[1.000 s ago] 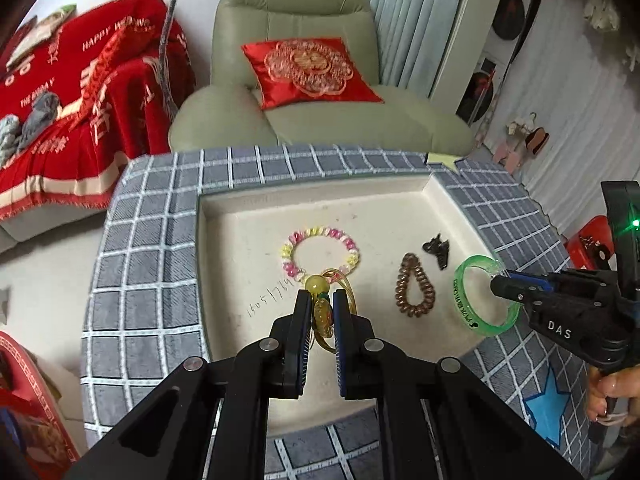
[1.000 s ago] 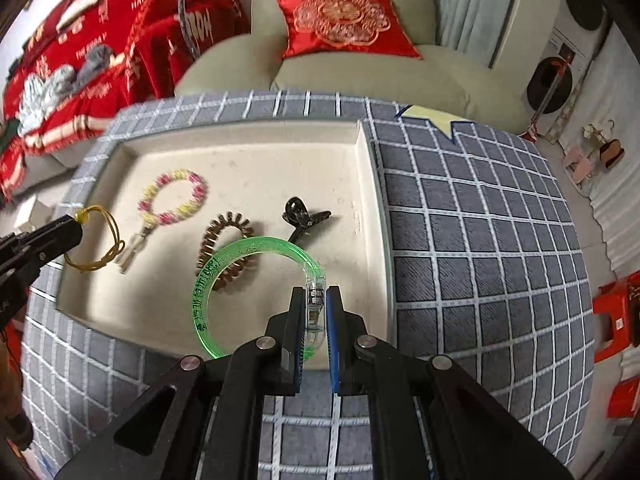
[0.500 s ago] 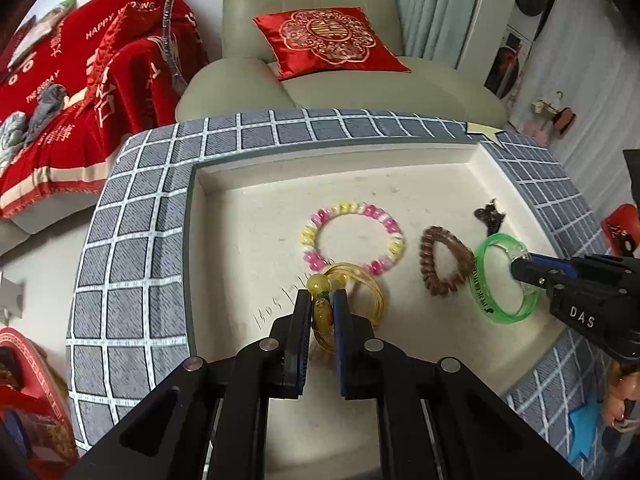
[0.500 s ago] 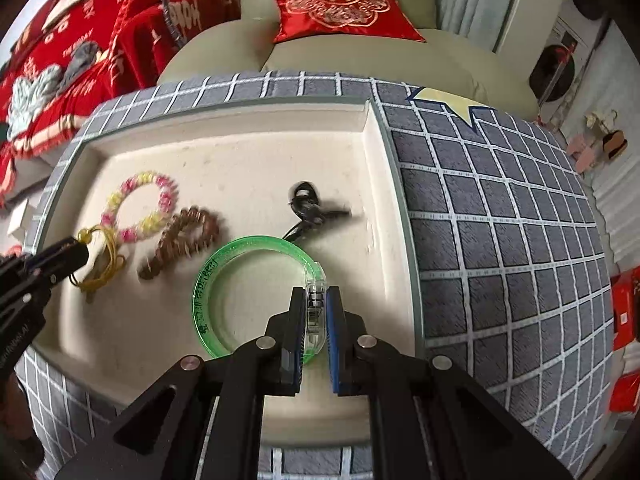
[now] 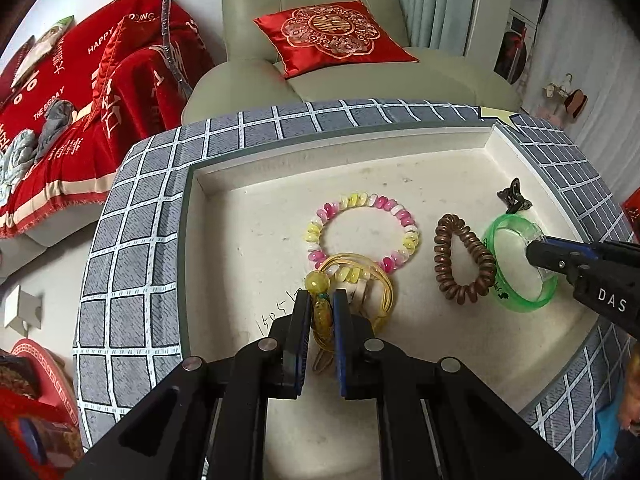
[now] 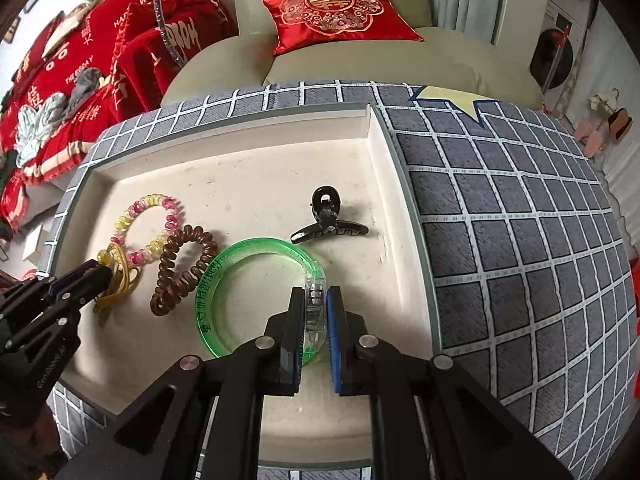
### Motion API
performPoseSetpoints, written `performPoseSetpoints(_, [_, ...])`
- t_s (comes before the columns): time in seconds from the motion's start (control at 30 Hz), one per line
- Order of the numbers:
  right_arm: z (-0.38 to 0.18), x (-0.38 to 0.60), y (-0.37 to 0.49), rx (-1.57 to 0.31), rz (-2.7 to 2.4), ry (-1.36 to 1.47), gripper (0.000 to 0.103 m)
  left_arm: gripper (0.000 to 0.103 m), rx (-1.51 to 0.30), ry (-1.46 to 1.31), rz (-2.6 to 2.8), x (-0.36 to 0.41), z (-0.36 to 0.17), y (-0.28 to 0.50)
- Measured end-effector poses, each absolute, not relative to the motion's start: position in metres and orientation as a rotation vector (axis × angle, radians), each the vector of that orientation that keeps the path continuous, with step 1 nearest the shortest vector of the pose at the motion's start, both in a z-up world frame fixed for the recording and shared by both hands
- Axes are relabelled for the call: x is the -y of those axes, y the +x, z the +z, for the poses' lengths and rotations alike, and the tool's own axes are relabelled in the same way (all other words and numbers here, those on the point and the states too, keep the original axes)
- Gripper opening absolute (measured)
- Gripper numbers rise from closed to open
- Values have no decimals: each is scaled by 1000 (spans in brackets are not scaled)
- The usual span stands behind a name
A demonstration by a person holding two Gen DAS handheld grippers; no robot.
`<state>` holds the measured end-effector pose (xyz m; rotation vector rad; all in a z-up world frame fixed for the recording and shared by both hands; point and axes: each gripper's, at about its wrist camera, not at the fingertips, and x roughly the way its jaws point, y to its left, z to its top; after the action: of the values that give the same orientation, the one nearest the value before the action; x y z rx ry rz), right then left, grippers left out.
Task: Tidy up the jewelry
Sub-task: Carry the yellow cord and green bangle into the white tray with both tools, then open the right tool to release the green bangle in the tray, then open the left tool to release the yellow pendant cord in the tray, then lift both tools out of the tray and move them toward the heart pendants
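Here: glossy translucent green bangle [image 6: 256,280], brown coiled hair tie [image 6: 182,270], beaded bracelet [image 5: 362,236].

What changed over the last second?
Both loads came down into the tray: left gripper lowered the yellow cord bracelet onto the pink-yellow bead bracelet; right gripper set the green bangle beside the brown coil tie. Both grips unchanged; black claw clip untouched.
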<state>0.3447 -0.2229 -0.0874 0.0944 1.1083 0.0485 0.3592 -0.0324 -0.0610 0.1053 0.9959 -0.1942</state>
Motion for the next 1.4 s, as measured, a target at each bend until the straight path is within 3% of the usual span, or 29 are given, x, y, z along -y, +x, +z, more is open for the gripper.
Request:
performPoseSetpoints(0.1, [-80, 223, 342, -1089, 64, 121, 18, 27, -989, 109, -193, 34, -61, 358])
performPoseSetpoints(0.13, [-77, 223, 340, -1080, 67, 133, 31, 27, -987, 107, -192, 34, -62, 358])
performPoseSetpoints(0.17, [-73, 222, 338, -1069, 69, 143, 52, 27, -984, 105, -191, 34, -62, 357])
performPoseSetpoints(0.23, [-64, 221, 333, -1034, 70, 158, 64, 27, -978, 105, -190, 34, -62, 356])
performPoseSetpoints(1.07, [-35, 247, 245, -953, 66, 338, 64, 28, -915, 74, -161, 24, -40, 345])
performPoseSetpoints(1.1, [-36, 247, 244, -954, 66, 342, 64, 30, -906, 75, -161, 23, -37, 344])
performPoseSetpoints(1.13, [-36, 247, 242, -955, 67, 345, 64, 71, -899, 75, -159, 23, -34, 343])
performPoseSetpoints(1.17, [-36, 246, 240, -957, 70, 345, 64, 101, -891, 74, -149, 21, -30, 342])
performPoseSetpoints(1.3, [-38, 241, 235, -970, 97, 327, 65, 103, -840, 75, -135, 18, -17, 336])
performPoseSetpoints(1.4, [-34, 240, 224, -943, 123, 338, 80, 103, -826, 71, -134, 14, -11, 329])
